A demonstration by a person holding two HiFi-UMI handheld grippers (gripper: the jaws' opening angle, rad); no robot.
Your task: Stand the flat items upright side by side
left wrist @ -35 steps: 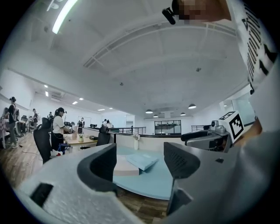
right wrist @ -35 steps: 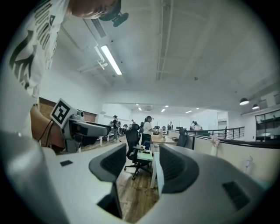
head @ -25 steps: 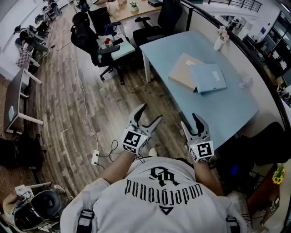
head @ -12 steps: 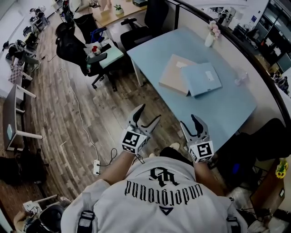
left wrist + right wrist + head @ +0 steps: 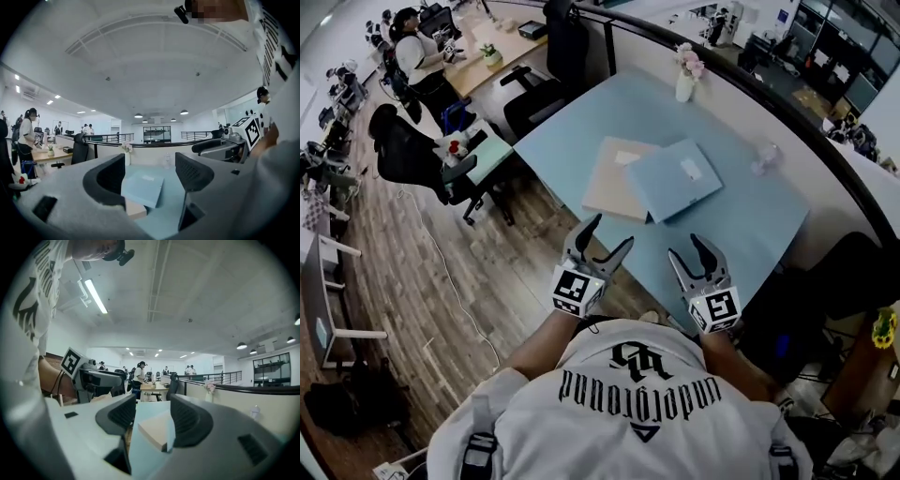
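Two flat items lie on the light blue table (image 5: 750,234): a blue folder (image 5: 673,178) resting partly on a tan book (image 5: 614,178). Both lie flat, ahead of my hands. My left gripper (image 5: 598,234) hovers open at the table's near edge, nothing between its fingers. My right gripper (image 5: 696,251) is open over the table's near part, also empty. In the left gripper view the blue folder (image 5: 145,187) and tan book (image 5: 135,209) show between the jaws, well ahead. The right gripper view shows the tan book (image 5: 154,430) edge-on beyond the jaws.
A white vase with flowers (image 5: 685,79) stands at the table's far edge, and a clear object (image 5: 766,157) sits far right. Office chairs (image 5: 417,159) stand on the wooden floor at left. A person (image 5: 420,52) sits at a far desk. A partition wall (image 5: 825,159) bounds the table's far side.
Both grippers have moved toward the table, which now lies closer and more under my hands. The folder and book have not moved on it. Both stay open.
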